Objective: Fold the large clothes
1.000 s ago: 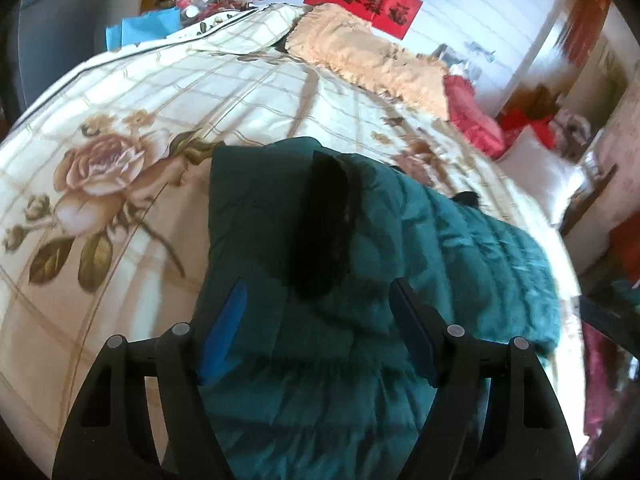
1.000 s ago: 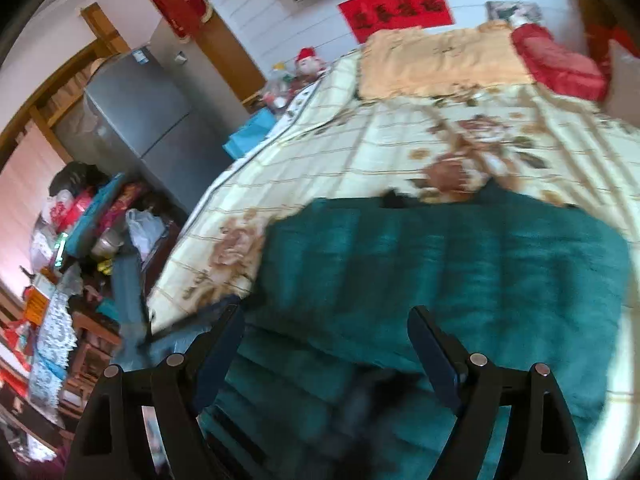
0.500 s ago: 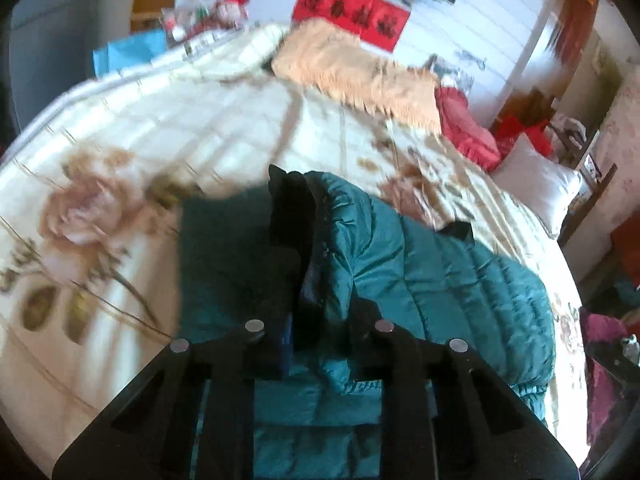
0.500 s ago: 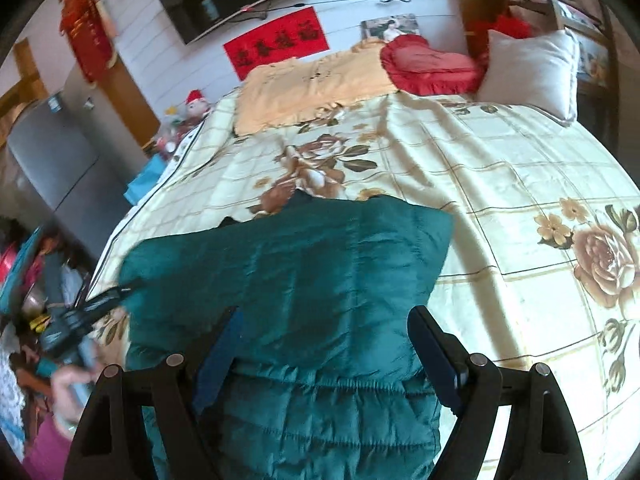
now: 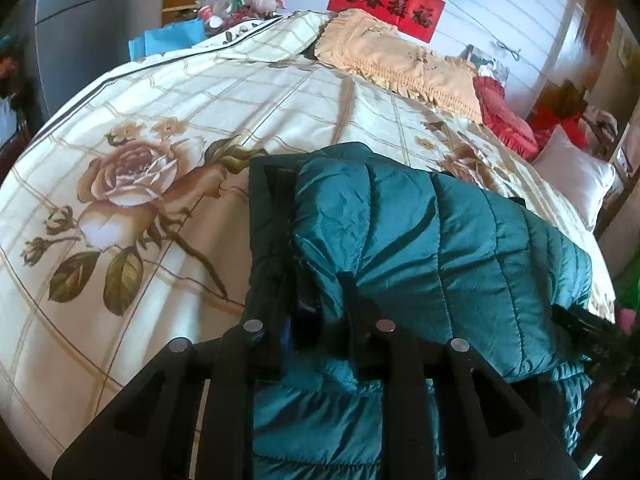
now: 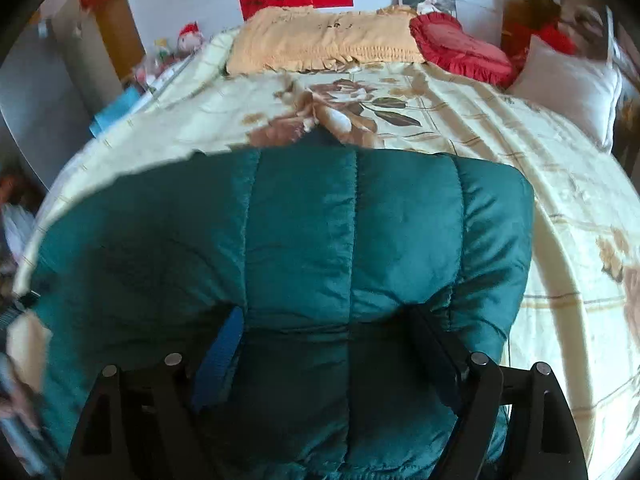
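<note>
A teal quilted puffer jacket (image 5: 420,240) lies on the floral bedspread (image 5: 160,120), with one side folded over so its dark lining shows at the left edge. My left gripper (image 5: 314,292) pinches that folded edge. Fabric is bunched between its fingers, and its jaws are opening slightly. In the right wrist view the jacket (image 6: 340,220) fills the foreground. My right gripper (image 6: 325,316) stands wide open low over it, and a puffy panel bulges between its fingers.
A peach frilled pillow (image 6: 320,40), a red cushion (image 6: 460,48) and a white pillow (image 6: 568,84) lie at the head of the bed. A blue bag (image 5: 172,38) and toys sit by the far left corner. Bare bedspread (image 6: 520,140) surrounds the jacket.
My left gripper went from open over the jacket to shut on its folded edge, and the fold has bunched up. My right gripper swung right and dropped close onto the jacket, staying open.
</note>
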Demonstrator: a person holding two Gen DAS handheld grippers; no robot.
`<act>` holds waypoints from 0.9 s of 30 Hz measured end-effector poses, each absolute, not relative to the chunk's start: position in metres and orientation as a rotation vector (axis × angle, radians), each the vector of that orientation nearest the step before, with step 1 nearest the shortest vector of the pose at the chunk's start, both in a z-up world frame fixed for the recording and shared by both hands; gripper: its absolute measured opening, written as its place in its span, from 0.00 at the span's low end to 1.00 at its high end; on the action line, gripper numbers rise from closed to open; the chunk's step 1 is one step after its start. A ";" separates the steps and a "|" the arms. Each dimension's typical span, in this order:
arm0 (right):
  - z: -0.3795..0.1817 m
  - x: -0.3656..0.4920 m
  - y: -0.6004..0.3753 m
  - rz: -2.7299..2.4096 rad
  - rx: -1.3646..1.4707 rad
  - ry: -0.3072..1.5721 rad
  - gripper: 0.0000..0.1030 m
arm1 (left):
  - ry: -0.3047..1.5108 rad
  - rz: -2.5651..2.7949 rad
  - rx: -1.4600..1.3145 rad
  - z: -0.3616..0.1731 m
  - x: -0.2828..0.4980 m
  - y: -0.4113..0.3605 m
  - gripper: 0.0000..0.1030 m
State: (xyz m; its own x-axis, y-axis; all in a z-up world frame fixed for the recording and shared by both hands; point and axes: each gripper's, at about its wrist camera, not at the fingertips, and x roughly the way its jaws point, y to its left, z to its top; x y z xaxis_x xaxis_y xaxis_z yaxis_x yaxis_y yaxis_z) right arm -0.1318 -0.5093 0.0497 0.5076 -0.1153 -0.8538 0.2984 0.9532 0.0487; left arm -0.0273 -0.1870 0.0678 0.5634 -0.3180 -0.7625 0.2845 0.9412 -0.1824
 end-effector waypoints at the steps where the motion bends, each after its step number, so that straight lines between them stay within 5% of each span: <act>1: 0.049 -0.131 -0.509 -0.259 0.188 1.009 0.80 | 0.906 -0.353 -0.032 0.068 -0.027 -0.187 0.23; 8: 0.085 -0.159 -0.511 -0.265 0.231 0.934 0.80 | 0.866 -0.329 -0.014 0.093 -0.035 -0.180 0.30; 12: 0.105 -0.165 -0.504 -0.263 0.192 0.894 0.80 | 0.756 -0.328 0.019 0.118 -0.046 -0.189 0.58; 27: 0.050 -0.075 -0.484 -0.299 0.115 1.000 0.83 | 0.833 -0.315 0.186 0.061 -0.013 -0.243 0.59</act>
